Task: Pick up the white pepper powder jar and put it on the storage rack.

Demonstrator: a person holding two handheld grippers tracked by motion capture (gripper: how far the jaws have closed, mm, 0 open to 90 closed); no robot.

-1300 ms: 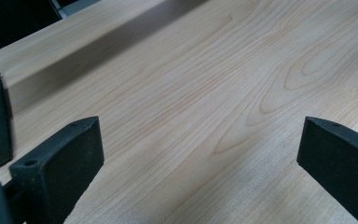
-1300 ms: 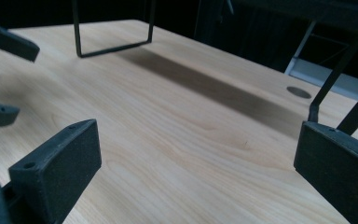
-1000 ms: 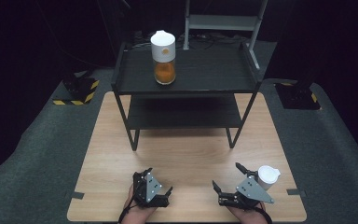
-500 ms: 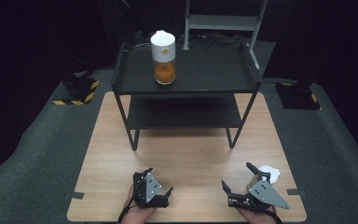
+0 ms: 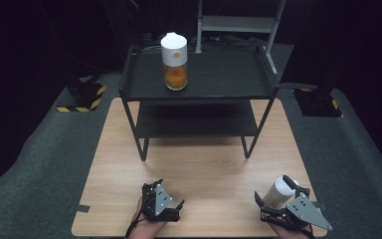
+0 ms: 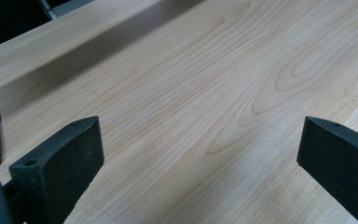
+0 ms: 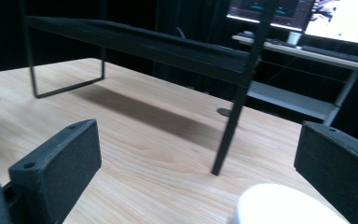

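A small bottle (image 5: pixel 280 189) with a white lid (image 7: pixel 279 205) and a tan body stands near the table's front right corner. My right gripper (image 5: pixel 277 199) is open, one jaw on each side of the bottle and neither closed on it; in the right gripper view (image 7: pixel 198 154) the lid sits low between the wide jaws. My left gripper (image 5: pixel 166 195) rests open at the front left, and the left gripper view (image 6: pixel 200 154) has bare wood between its jaws. A jar (image 5: pixel 174 62) with a white cap and orange contents stands on the top of the black shelf (image 5: pixel 229 79).
The two-tier black shelf stands at the far half of the wooden table (image 5: pixel 204 169), and its thin legs (image 7: pixel 228 135) rise just ahead of the right gripper. Dark floor surrounds the table. A desk with monitors (image 7: pixel 307 18) lies beyond.
My right gripper has shifted to the right, so the white-lidded bottle now stands between its jaws rather than beside it. The left gripper has not moved.
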